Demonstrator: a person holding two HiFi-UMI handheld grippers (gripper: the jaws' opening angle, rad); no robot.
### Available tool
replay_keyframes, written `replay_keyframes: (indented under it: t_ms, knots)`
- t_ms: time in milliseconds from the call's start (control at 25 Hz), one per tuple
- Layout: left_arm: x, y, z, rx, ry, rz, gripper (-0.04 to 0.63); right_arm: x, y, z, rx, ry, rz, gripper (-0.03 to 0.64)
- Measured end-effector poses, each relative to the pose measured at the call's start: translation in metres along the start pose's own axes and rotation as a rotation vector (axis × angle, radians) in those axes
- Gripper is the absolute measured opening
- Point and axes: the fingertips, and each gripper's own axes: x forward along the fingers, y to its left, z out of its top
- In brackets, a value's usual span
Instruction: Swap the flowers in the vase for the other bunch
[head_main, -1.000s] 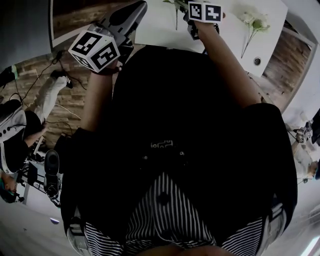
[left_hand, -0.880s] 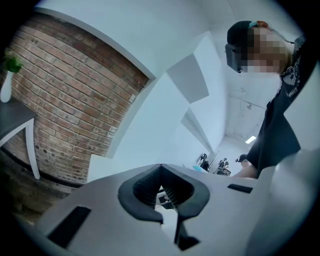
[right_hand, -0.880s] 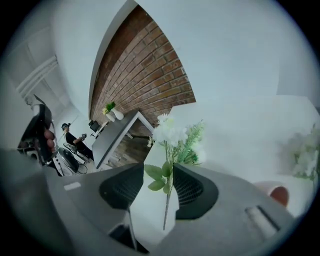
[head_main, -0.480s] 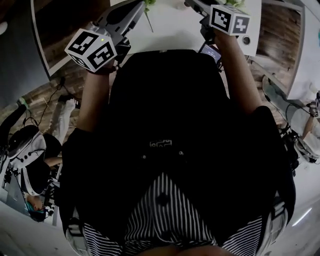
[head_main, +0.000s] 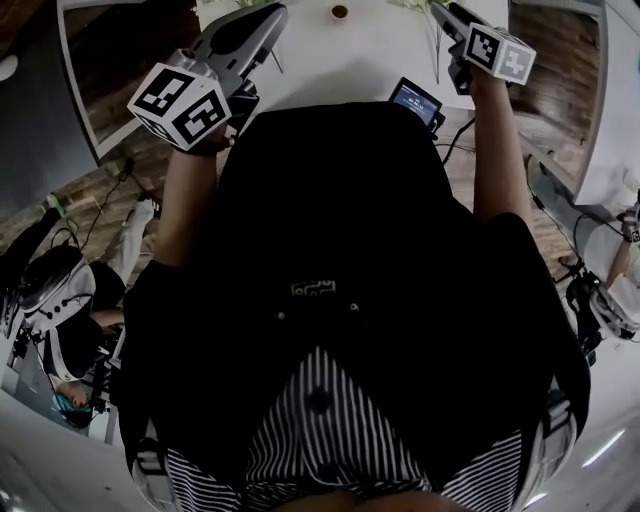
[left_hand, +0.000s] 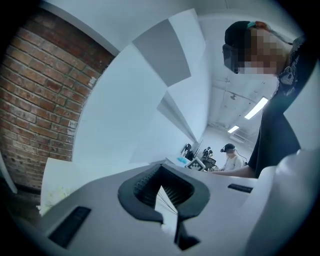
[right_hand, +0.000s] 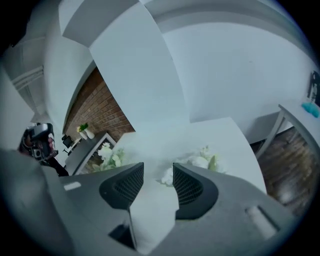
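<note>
In the right gripper view, a bunch of white flowers (right_hand: 204, 161) lies on the white table (right_hand: 220, 135) just past my right gripper (right_hand: 157, 172). A second white bunch (right_hand: 107, 154) lies further left. The right jaws stand apart with only table top between them. In the head view this gripper (head_main: 442, 12) reaches over the table's right part, above thin green stems (head_main: 437, 50). A small round opening (head_main: 340, 12), perhaps the vase, sits mid-table. My left gripper (head_main: 272, 14) hovers at the table's left edge. Its pads (left_hand: 175, 192) meet at the tips with nothing between them.
A phone-like device (head_main: 415, 100) with a lit screen lies at the table's near edge, beside my right arm. Brick wall (left_hand: 35, 100) and white panels stand behind the table. Other people work at benches in the background (left_hand: 227, 157). A side shelf holds a small potted plant (right_hand: 84, 131).
The head view has swung, so the table now sits centred at the top. My right gripper has moved right and forward over the table. The device and round opening came into view.
</note>
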Motion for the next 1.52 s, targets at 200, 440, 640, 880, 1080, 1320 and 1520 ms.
replay_keyframes:
  t_ms: [200,440,640,880,1080,1320,1520]
  knots:
    - [-0.012,0.003,-0.009,-0.016,0.006,0.051,0.006,0.028,-0.048,-0.052,0.063,0.126,-0.069,0.179]
    - [-0.011,0.009,-0.016,-0.052,0.006,0.100,0.005,0.075,-0.077,-0.099,0.103,0.274,-0.073,0.204]
    - [0.012,0.006,-0.030,-0.072,0.035,0.138,0.005,0.102,-0.102,-0.120,0.119,0.352,-0.053,0.207]
    - [0.005,-0.002,-0.037,-0.085,0.035,0.144,0.006,0.109,-0.101,-0.132,0.091,0.385,-0.063,0.154]
    - [0.009,-0.008,-0.039,-0.073,0.041,0.134,0.005,0.108,-0.105,-0.129,0.084,0.372,-0.069,0.034]
    - [0.028,-0.013,-0.035,-0.062,0.045,0.134,0.006,0.099,-0.105,-0.101,0.085,0.266,-0.030,0.017]
    - [0.010,-0.008,-0.029,-0.050,0.031,0.122,0.006,0.078,-0.054,-0.044,0.034,0.088,0.021,0.012]
